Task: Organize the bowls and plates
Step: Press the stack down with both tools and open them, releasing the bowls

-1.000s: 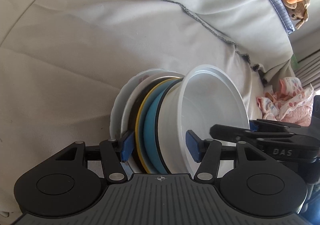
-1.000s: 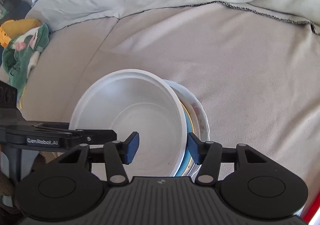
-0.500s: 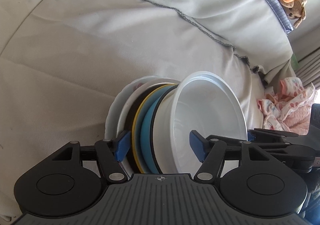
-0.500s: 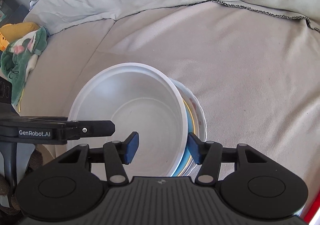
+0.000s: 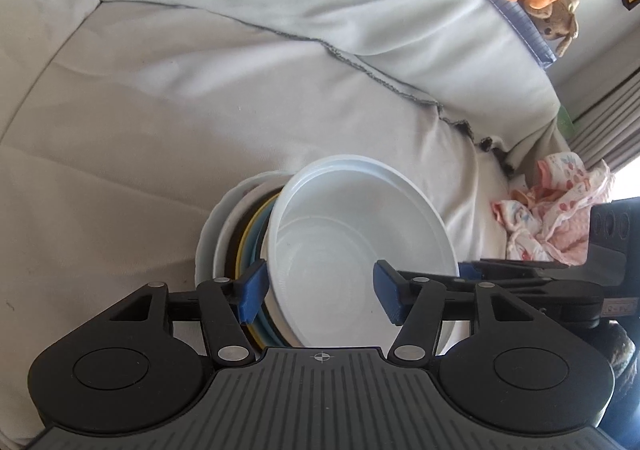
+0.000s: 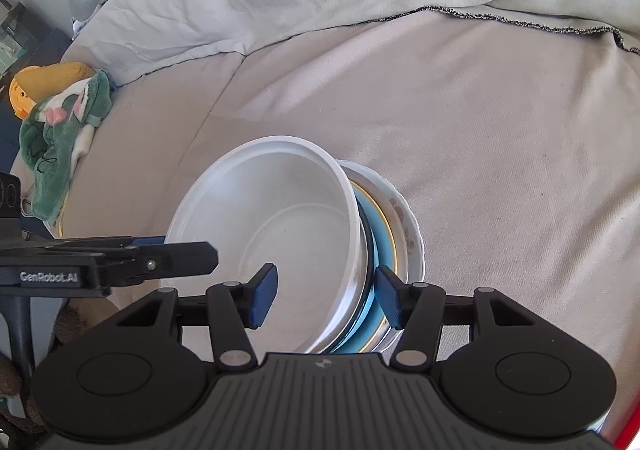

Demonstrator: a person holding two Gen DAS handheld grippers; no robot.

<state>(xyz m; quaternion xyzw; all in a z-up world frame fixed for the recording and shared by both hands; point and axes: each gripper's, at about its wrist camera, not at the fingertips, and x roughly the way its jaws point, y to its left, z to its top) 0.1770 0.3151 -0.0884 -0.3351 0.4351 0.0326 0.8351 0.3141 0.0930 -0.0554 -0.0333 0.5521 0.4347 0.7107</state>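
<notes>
**Left wrist view: both grippers straddle the stack's edge**

Left gripper (image 5: pixel 320 292) stands wide apart, blue pads either side of the white plastic bowl (image 5: pixel 360 242) rim, squeezing nothing. Right gripper (image 6: pixel 326 296) likewise gapes around the opposite rim. Bowl sits atop a stack of plates (image 6: pixel 394 228), blue, yellow-edged and floral white, on the beige sofa cover (image 6: pixel 500 138). A pink cloth (image 5: pixel 552 210) lies off right.

Bright daylight washes both fisheye views, glaring at the left view's right edge (by the curtains (image 5: pixel 612 114)); edges bow strongly, shadows soft, focus fairly sharp.
</notes>
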